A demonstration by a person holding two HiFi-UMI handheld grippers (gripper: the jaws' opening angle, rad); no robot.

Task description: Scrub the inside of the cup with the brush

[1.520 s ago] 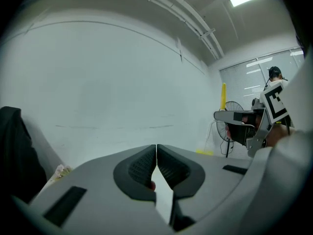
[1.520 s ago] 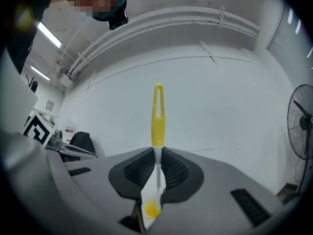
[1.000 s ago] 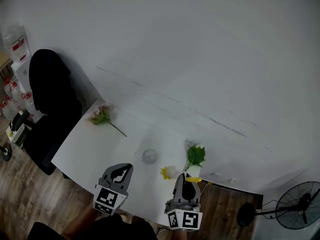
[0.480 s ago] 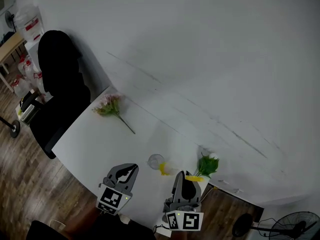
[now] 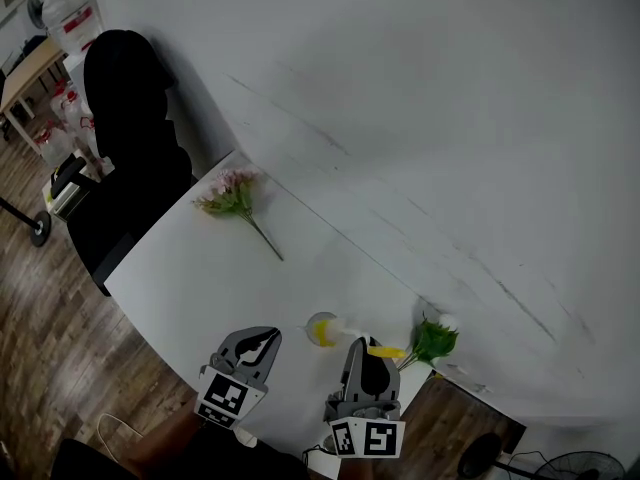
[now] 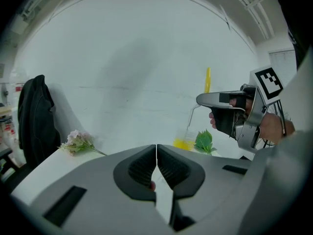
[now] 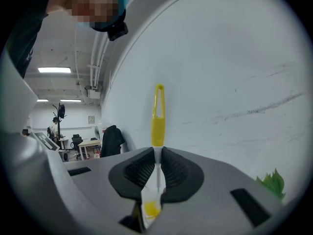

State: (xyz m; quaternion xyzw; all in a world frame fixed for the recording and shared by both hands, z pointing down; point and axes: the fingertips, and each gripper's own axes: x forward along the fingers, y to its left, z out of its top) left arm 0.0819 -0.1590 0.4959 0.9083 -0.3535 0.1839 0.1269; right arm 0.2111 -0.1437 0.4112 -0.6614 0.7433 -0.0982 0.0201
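Note:
A small clear cup (image 5: pixel 322 328) stands on the white table (image 5: pixel 190 278) near its front edge. The brush's yellow head (image 5: pixel 324 334) appears to sit inside it. My right gripper (image 5: pixel 362 349) is just right of the cup, shut on the brush's thin white stem. The yellow handle (image 7: pixel 158 116) sticks up above the jaws and the yellow head (image 7: pixel 151 208) shows below them. My left gripper (image 5: pixel 262 337) hovers left of the cup, apart from it, jaws shut with nothing in them. In the left gripper view the cup (image 6: pixel 184 140) lies ahead under the right gripper (image 6: pixel 230 116).
A pink flower sprig (image 5: pixel 234 196) lies at the table's far left corner. A green leafy sprig (image 5: pixel 433 340) lies at the right, near the wall. A black chair with a dark jacket (image 5: pixel 128 138) stands left of the table. The wall runs close behind.
The brush's yellow head was beside the cup a second ago and now sits at the cup's mouth. The head camera has swung, so the table appears shifted. The left gripper has held its place.

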